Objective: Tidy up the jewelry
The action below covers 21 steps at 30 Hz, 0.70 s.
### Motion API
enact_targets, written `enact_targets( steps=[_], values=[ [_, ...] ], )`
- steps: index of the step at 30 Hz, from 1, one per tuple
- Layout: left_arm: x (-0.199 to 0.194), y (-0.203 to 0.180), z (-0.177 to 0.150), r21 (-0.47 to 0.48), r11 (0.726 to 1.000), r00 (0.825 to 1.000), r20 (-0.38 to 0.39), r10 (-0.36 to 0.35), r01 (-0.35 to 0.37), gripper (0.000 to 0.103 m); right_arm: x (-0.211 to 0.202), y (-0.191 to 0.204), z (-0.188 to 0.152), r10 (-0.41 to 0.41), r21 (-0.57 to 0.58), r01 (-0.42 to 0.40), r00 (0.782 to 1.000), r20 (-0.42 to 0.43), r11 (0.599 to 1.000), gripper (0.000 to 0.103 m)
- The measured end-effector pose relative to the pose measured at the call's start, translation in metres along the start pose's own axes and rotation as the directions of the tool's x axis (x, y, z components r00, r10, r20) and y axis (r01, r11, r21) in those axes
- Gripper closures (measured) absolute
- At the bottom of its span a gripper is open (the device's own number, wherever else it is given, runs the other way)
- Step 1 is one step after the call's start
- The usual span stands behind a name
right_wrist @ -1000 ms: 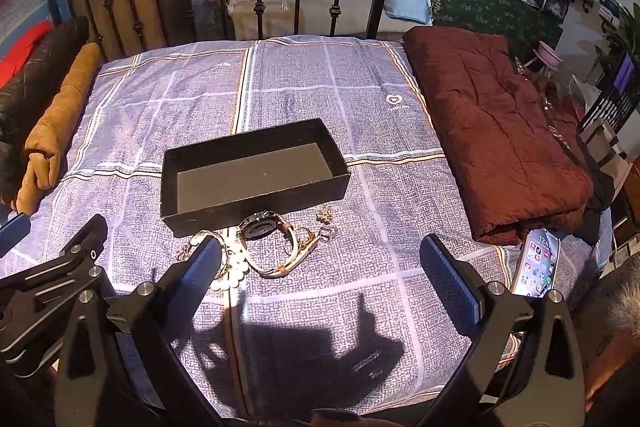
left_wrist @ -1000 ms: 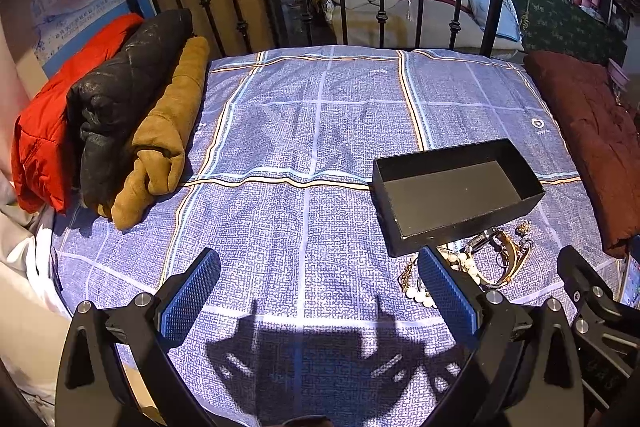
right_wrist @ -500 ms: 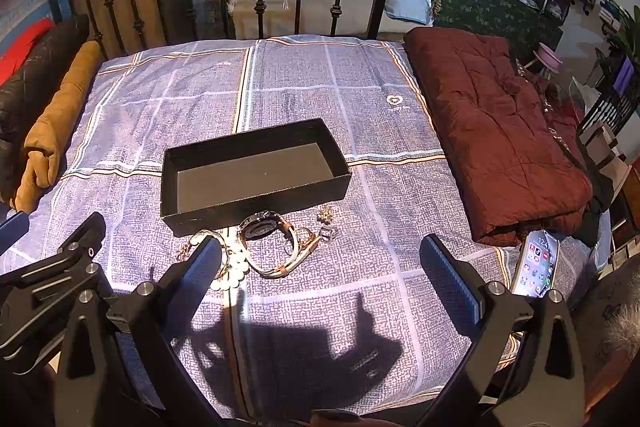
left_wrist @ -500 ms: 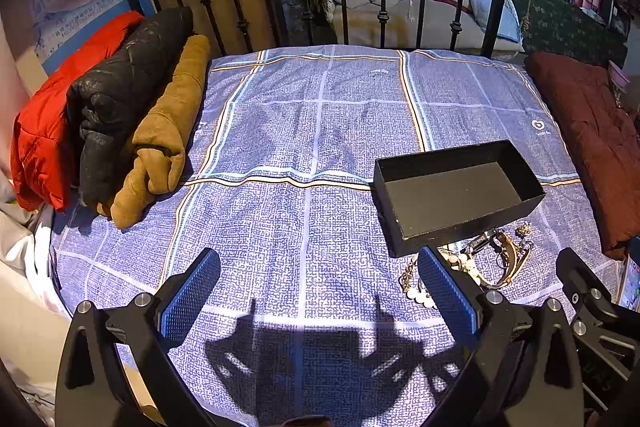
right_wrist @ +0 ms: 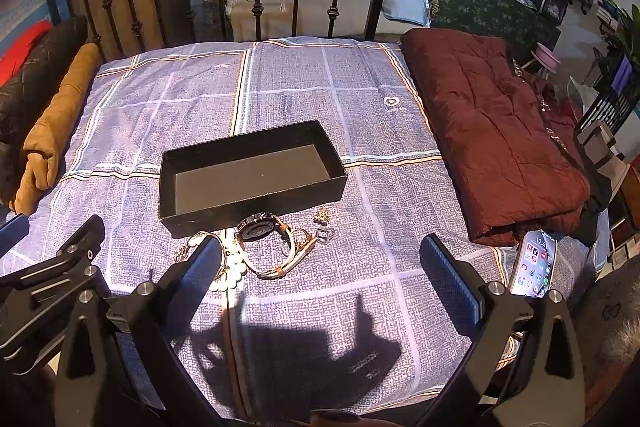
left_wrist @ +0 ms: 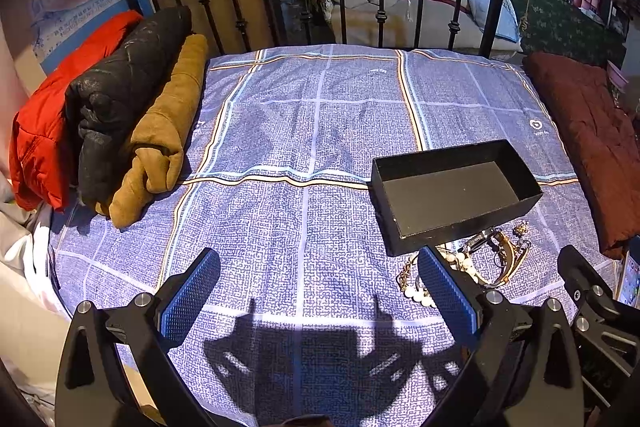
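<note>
A: where's the jewelry at?
B: piled on the bedspread right against the black box, near side. Left gripper and right gripper both spread wide, empty.

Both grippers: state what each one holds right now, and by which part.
Nothing is held. The left gripper and right gripper are both open and empty; the watch and pearls lie on the bed by the black box.
</note>
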<state>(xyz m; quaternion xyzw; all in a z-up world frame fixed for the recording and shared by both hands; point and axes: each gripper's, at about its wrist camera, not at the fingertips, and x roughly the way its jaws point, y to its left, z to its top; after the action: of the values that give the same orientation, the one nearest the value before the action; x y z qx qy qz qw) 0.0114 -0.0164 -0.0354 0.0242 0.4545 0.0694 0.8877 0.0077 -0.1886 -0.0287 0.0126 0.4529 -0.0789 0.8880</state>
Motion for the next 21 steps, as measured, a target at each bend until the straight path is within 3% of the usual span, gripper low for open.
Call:
enact_targets(
  steps=[21],
  values=[
    [0.0012, 0.0025, 0.0004, -0.006, 1.0, 1.0, -0.003, 0.002, -0.002, 0.006, -0.0008, 0.0007, -0.0001, -0.002, 0.0, 0.002, 1.0, 0.0, 1.0, 0.005]
  ],
)
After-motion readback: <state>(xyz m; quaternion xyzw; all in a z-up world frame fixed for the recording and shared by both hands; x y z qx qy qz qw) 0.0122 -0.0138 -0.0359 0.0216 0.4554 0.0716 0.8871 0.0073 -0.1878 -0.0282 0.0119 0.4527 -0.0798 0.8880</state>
